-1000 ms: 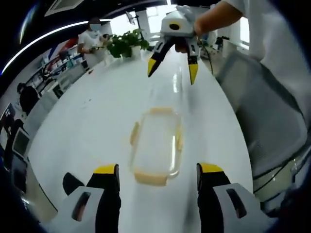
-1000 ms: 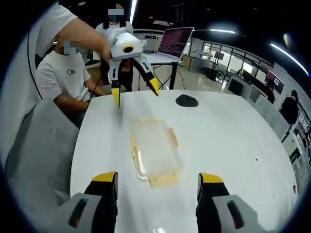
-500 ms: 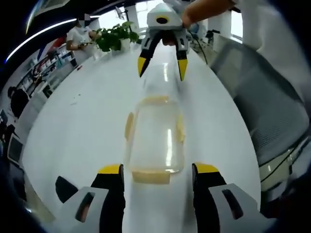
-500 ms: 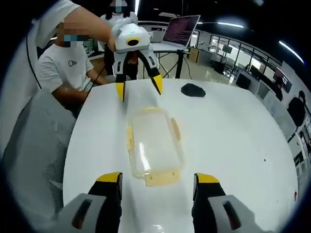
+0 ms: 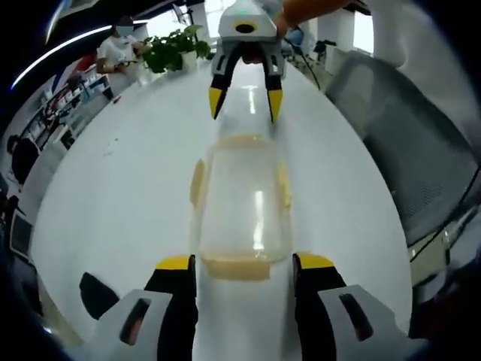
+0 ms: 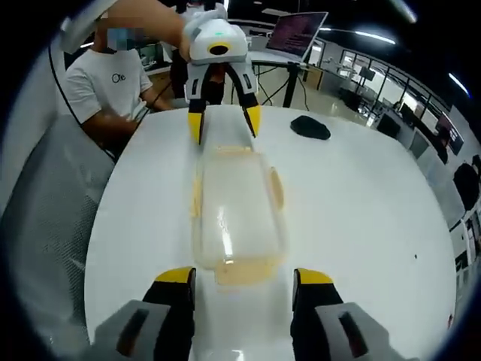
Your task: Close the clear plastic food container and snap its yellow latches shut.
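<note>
Left gripper view: both claws [image 5: 242, 262] [image 6: 240, 275] spread, facing across container [image 5: 240, 207] ends.

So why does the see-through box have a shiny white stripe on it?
In the left gripper view, that stripe on the clear container is glare from lights overhead, and the white table shines too. In the right gripper view a smaller streak sits on the lid, and the fisheye lens bends the table edge.

Bright overhead strips throw white glare streaks on the clear container [image 5: 240, 203] and glossy table [image 5: 120, 188]; edges bend and blur, far windows blown out.
</note>
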The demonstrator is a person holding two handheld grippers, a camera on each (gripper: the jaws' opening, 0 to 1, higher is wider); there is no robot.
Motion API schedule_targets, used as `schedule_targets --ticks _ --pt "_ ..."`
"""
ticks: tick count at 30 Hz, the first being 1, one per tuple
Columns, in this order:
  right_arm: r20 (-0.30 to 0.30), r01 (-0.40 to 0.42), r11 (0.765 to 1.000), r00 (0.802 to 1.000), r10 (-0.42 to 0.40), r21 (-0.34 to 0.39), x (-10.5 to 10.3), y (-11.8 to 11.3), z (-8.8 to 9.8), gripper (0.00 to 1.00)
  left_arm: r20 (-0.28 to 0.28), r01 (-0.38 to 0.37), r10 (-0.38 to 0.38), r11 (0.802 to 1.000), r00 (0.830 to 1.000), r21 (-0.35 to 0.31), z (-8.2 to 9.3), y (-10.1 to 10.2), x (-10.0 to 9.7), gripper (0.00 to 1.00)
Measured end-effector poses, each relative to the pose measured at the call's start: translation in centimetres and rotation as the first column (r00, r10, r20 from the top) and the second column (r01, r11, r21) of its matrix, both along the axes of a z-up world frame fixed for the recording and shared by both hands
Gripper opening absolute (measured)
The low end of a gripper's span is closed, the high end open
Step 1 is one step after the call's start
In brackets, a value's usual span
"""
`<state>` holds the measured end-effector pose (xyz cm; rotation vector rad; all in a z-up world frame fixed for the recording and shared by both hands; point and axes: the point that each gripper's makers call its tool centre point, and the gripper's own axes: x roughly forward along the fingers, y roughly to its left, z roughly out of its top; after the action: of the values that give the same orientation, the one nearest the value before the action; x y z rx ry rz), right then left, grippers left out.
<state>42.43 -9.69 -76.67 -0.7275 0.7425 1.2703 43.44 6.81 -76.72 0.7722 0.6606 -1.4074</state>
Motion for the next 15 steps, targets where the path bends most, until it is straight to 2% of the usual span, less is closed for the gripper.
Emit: schedule_targets --ticks 15 --pt "-0.027 -0.037 0.998 0.999 0.036 -0.052 0.0 0.3 -1.7 0.46 -0.023 0.033 -0.032 0.999 0.999 0.041 -1.8 0.3 0.2 0.46"
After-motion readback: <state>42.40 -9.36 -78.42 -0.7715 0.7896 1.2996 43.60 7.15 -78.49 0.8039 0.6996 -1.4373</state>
